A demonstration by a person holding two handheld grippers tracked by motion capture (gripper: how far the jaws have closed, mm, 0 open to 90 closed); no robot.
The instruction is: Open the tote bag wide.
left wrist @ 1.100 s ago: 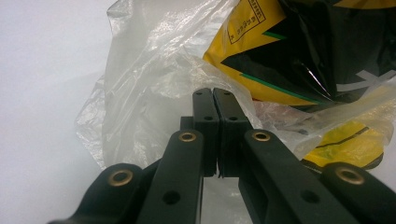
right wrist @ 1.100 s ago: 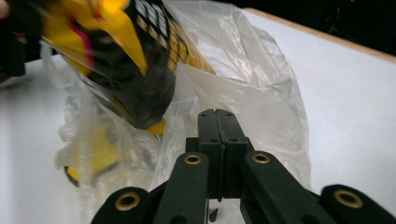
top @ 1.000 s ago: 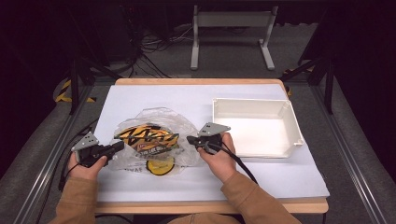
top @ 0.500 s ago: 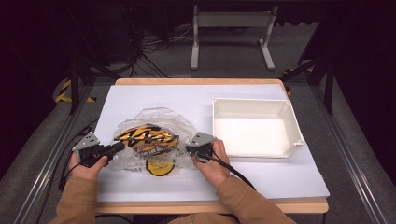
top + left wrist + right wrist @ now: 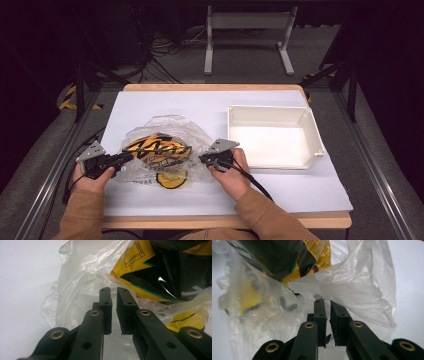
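A crumpled clear plastic bag [image 5: 170,124] lies on the white sheet with a black-and-yellow snack packet [image 5: 157,149] inside it. My left gripper [image 5: 129,157] is at the bag's left edge and my right gripper [image 5: 202,160] at its right edge, each pointing inward. In the left gripper view the gripper [image 5: 114,293] has a narrow gap between its jaws, with the bag film [image 5: 82,277] and packet [image 5: 170,270] just ahead. The right gripper [image 5: 326,303] is likewise slightly parted, with film [image 5: 357,290] draped over its tips and the packet [image 5: 287,257] beyond. Both pairs of jaws have just been opening; thin film lies in the gaps, unpressed.
An empty white rectangular bin [image 5: 270,107] stands at the right of the sheet, close to my right hand. The white sheet [image 5: 150,100] covers the wooden table. A metal stand [image 5: 247,20] and cables lie on the floor beyond the far edge.
My right hand has shifted a little left and toward the near edge. The bag has settled lower between the grippers. The left hand has stayed put.
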